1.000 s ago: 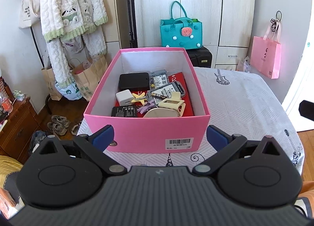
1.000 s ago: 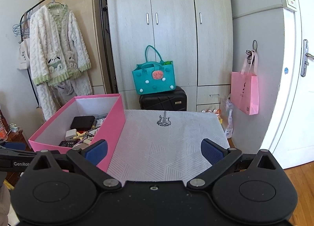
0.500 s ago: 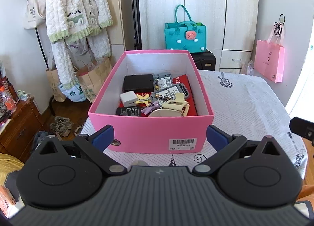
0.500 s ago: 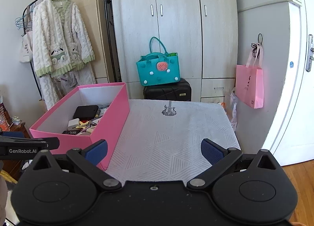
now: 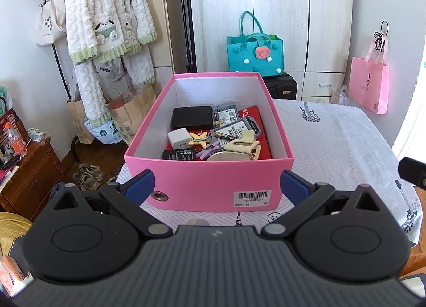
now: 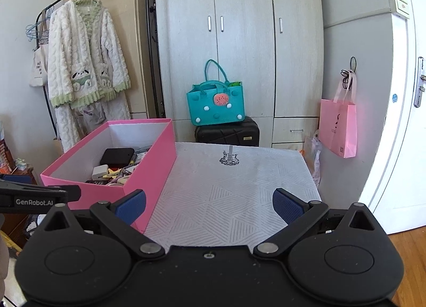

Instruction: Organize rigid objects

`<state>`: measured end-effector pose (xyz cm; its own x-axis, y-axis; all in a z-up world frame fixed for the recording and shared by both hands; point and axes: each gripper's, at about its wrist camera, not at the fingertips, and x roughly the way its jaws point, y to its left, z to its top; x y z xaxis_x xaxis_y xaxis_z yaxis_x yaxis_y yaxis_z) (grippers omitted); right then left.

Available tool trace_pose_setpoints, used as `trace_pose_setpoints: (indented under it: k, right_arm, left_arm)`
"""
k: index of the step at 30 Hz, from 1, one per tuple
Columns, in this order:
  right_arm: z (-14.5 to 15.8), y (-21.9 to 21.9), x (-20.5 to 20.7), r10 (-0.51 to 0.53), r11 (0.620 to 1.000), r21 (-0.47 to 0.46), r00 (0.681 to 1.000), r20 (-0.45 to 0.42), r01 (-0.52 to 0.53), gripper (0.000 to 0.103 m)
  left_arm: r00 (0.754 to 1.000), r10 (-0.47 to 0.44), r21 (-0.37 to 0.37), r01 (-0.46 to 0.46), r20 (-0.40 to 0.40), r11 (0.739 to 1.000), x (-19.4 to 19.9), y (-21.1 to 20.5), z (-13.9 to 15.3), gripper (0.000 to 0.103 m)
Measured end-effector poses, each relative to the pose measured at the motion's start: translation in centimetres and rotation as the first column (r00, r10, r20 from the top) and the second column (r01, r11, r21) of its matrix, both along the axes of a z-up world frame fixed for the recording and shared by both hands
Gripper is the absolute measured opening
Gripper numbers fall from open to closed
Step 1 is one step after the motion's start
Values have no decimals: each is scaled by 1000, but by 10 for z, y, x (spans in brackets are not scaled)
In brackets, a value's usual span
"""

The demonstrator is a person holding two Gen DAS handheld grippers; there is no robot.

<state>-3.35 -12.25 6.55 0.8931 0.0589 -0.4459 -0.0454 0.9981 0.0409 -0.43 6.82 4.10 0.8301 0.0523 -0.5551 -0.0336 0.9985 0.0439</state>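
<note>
Hair clips (image 5: 241, 146), batteries and chargers cluttered the pink shoebox (image 5: 207, 179); both grippers' jaws gaped wide, empty, so one item should be picked singly.

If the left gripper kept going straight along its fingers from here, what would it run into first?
Most likely the near wall of the pink box. The left gripper is open and aimed at that wall, with its fingers to either side. Depth is hard to judge through the fisheye, so it might instead pass just over the rim.

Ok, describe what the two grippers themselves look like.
Both match: the left gripper and right gripper have matte black bodies, round black discs, silver pivot pins and blue textured pads. The left gripper's side carries white GenRobot.AI lettering. No cables or sleeves show.
</note>
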Motion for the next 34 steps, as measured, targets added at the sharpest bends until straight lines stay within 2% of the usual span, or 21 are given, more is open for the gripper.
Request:
trace_pose_setpoints:
  k: [11,34]
  right_arm:
    - [0,-5,-4,-28,1000,7,1000,8,28,103]
    - [-3,-9,-2,-32,999,14,999,0,32,103]
  left_arm:
    - [1000,-30,-7,30,7,1000,-6,0,1,103]
    - [999,-30,23,30,15,999,-9,-2,-1,103]
